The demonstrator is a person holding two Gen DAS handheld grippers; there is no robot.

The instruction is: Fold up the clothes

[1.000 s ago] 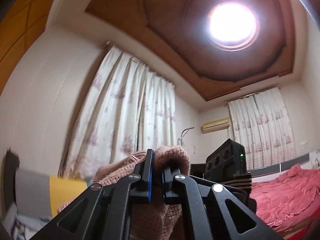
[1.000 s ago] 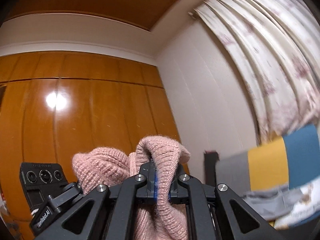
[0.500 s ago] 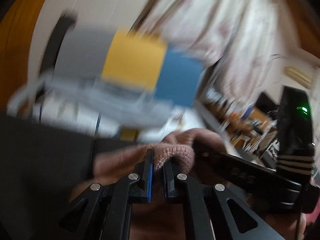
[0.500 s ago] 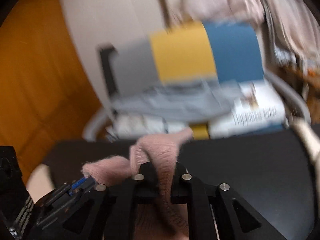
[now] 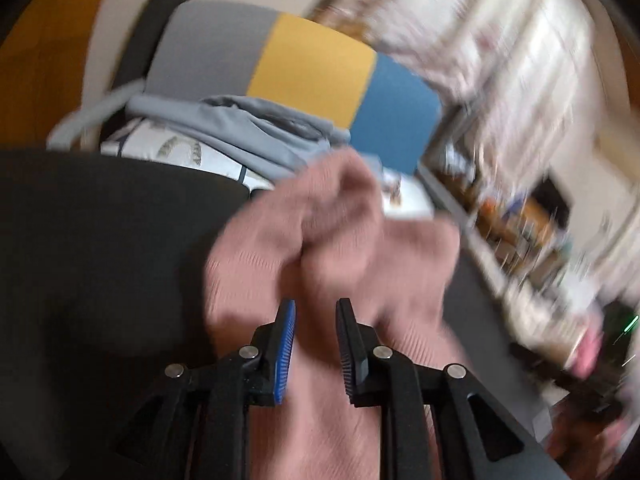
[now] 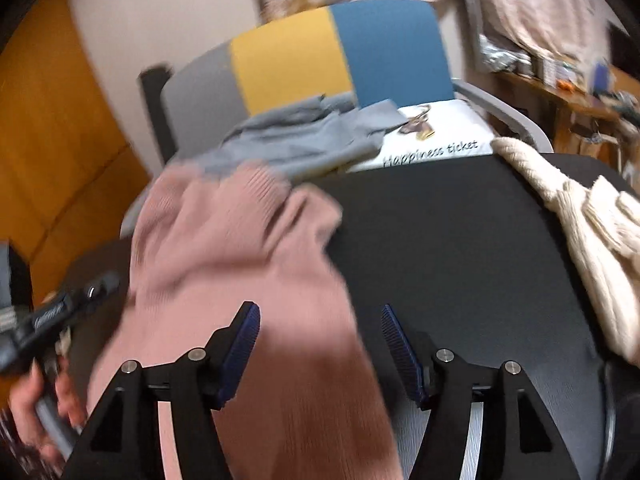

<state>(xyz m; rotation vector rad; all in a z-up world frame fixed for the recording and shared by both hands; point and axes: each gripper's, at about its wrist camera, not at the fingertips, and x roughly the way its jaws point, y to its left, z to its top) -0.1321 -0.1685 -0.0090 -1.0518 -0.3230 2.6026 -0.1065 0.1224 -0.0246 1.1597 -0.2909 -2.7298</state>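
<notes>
A pink knitted sweater (image 5: 328, 240) lies bunched on the black table (image 5: 100, 240), blurred by motion. My left gripper (image 5: 316, 312) hovers over its near part. Its jaws are opening, with a narrow gap, and the cloth shows through the gap without being pinched. In the right wrist view the same sweater (image 6: 240, 248) spreads across the table's left part (image 6: 460, 260). My right gripper (image 6: 320, 320) is above it. Its jaws are opening wide, and the fabric lies loose below and between the pads. A hand holds the left gripper (image 6: 60, 312) at the left edge.
Behind the table stands a chair with a grey, yellow and blue back (image 6: 320, 52). It carries a grey garment (image 6: 304, 140) and a white printed shirt (image 6: 440, 136). A cream knitted garment (image 6: 592, 232) lies on the table's right side. Cluttered shelves (image 5: 520, 240) are at the right.
Both grippers swung down from pointing at the ceiling to the table. The pink sweater they were pinching now lies on the table, and both pairs of jaws have parted from it.
</notes>
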